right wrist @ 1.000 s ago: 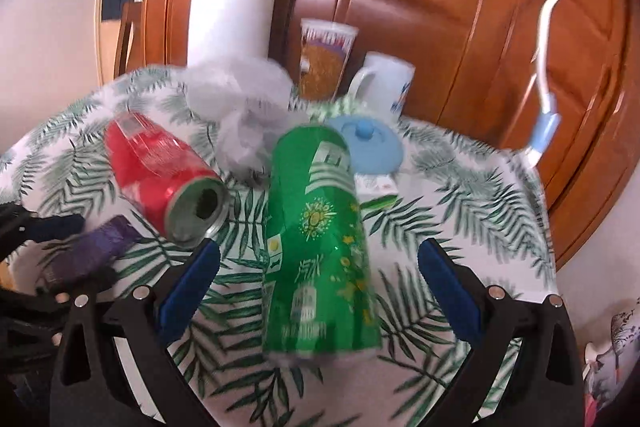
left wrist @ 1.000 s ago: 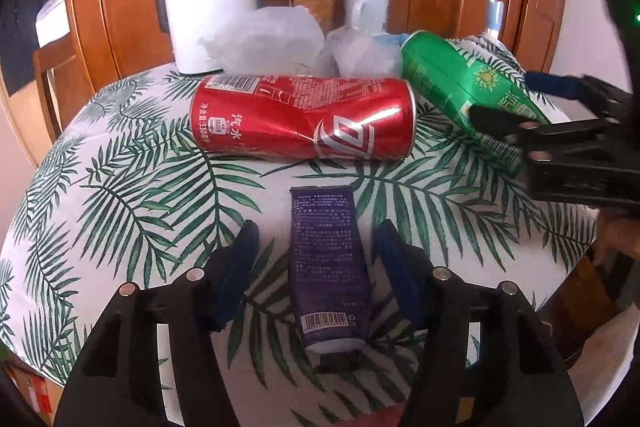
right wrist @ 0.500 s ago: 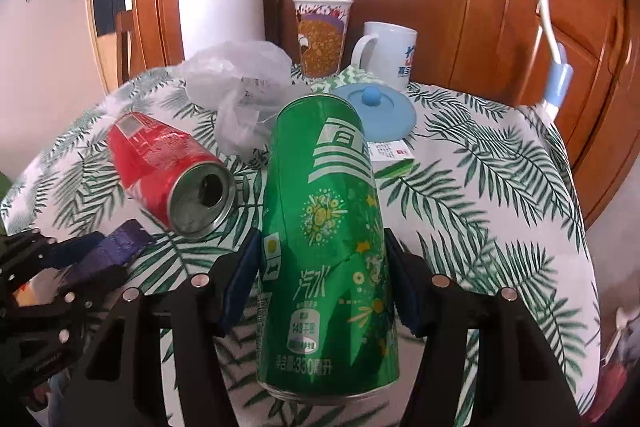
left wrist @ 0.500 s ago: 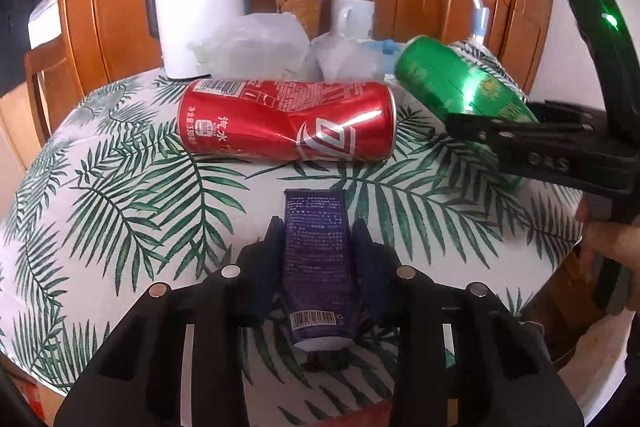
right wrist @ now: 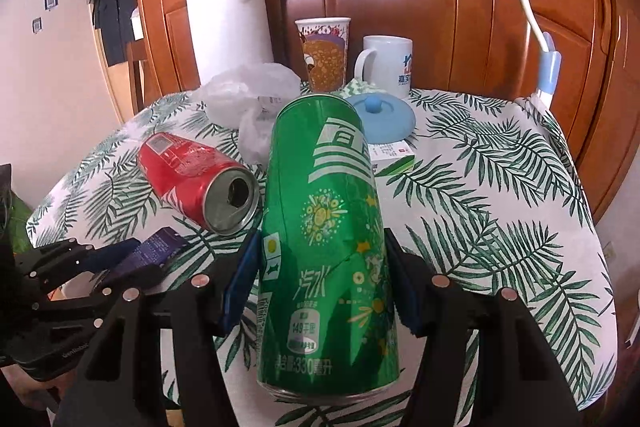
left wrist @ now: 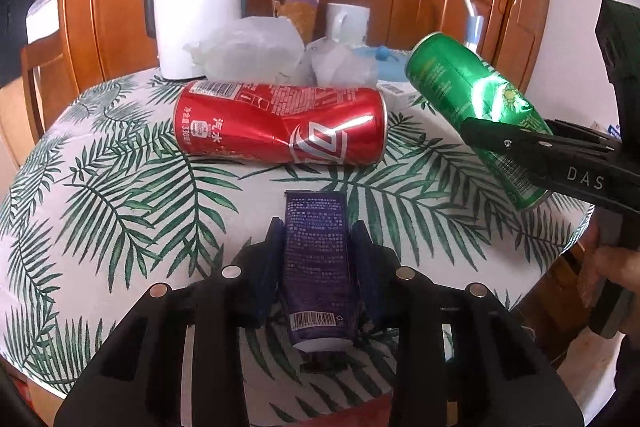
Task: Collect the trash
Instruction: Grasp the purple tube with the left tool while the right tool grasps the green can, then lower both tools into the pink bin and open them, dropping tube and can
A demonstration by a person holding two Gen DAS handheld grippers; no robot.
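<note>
We have two pieces in hand: our left gripper (left wrist: 318,251) pinches the purple tube (left wrist: 318,267), and our right gripper (right wrist: 320,279) clamps the green can (right wrist: 326,247), lifted off the table (right wrist: 500,187). The red can (left wrist: 280,125) and crumpled plastic (left wrist: 248,53) remain uncollected; no bin shows.

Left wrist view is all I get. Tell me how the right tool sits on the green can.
Observer: The right tool is shut on the green can, a blue pad on each side.
Operator: Describe the red can's far end.
Observer: The red can turns its opened top toward the right tool; the drinking hole shows.
Operator: Name what's behind the green can.
Observer: A blue lid with a knob lies flat before the white mug.
</note>
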